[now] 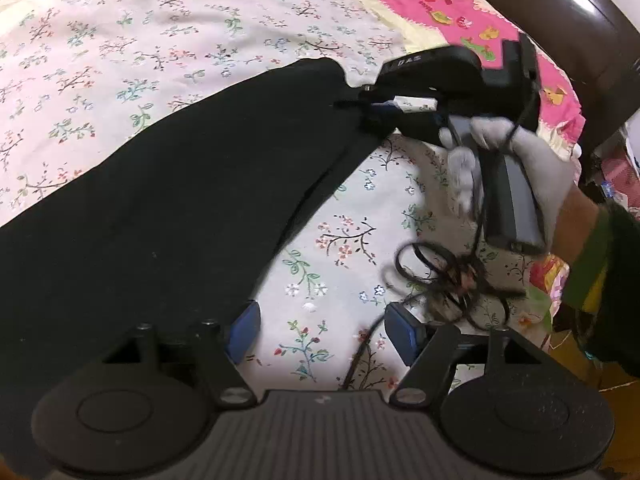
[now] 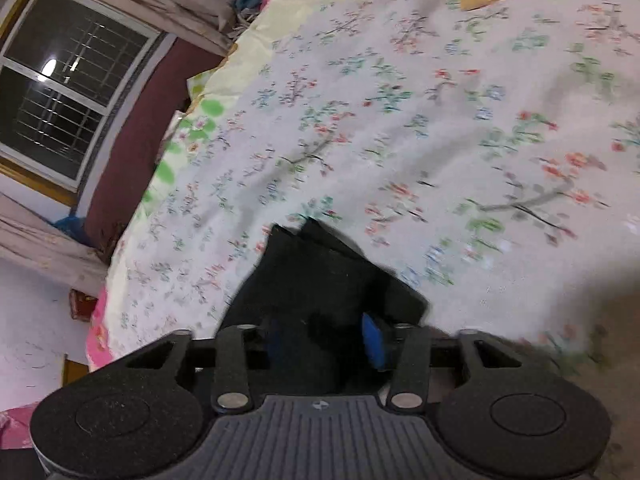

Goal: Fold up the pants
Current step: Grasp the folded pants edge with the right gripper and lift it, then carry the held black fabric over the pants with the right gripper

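Note:
Black pants (image 1: 192,184) lie across the floral bedsheet (image 1: 120,60), stretching from lower left to upper right. My left gripper (image 1: 322,334) is open over bare sheet, its left blue pad at the pants' edge. My right gripper (image 1: 376,110), held by a white-gloved hand (image 1: 516,160), is shut on the far end of the pants. In the right wrist view the right gripper (image 2: 324,340) holds a bunched black fold of the pants (image 2: 320,272) between its blue pads, above the sheet (image 2: 400,120).
A tangle of black cable (image 1: 448,276) hangs below the right gripper's handle. A pink patterned blanket (image 1: 440,4) and a dark headboard (image 1: 560,20) lie at the far right. A barred window (image 2: 68,80) with curtains stands beyond the bed's left side.

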Demonstrator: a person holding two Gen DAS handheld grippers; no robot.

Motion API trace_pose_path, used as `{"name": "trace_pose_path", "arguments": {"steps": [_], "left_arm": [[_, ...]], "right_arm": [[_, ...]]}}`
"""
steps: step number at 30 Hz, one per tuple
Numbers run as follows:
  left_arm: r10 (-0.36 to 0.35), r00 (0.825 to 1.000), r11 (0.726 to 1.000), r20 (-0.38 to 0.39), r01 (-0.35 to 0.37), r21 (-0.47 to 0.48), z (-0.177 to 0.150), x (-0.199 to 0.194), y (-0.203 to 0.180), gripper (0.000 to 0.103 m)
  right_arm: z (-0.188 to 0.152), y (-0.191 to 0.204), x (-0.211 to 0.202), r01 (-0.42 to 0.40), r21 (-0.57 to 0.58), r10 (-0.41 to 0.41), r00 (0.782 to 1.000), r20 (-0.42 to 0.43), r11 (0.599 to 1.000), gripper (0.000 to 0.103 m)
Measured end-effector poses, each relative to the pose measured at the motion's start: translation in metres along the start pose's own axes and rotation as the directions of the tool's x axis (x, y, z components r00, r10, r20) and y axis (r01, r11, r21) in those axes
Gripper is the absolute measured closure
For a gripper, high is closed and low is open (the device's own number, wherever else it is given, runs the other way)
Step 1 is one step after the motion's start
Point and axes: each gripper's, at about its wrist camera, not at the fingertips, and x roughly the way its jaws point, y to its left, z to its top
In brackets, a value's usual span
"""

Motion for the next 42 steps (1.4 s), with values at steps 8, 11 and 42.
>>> {"name": "trace_pose_path", "arguments": {"steps": [8, 11, 42], "left_arm": [[-0.019, 1.000, 1.000, -0.009, 0.019, 0.018, 0.000, 0.001, -0.002, 0.026], [-0.024, 1.000, 1.000, -0.013, 0.024, 0.016, 0.000, 0.003, 0.001, 0.026], [-0.027, 0.998, 0.999, -0.054, 0.028, 0.035, -0.006, 0.006, -0.002, 0.024]], "right_arm": [[-0.009, -0.018, -0.044, -0.044, 0.059, 0.045, 0.999, -0.023, 0.997, 0.103], [-0.014, -0.028, -0.041, -0.005, 0.066, 0.007, 1.000, -0.028, 0.998, 0.100], [-0.026, -0.042, -0.002, -0.259, 0.236, 0.251, 0.966, 0.066, 0.937, 0.057]]}}
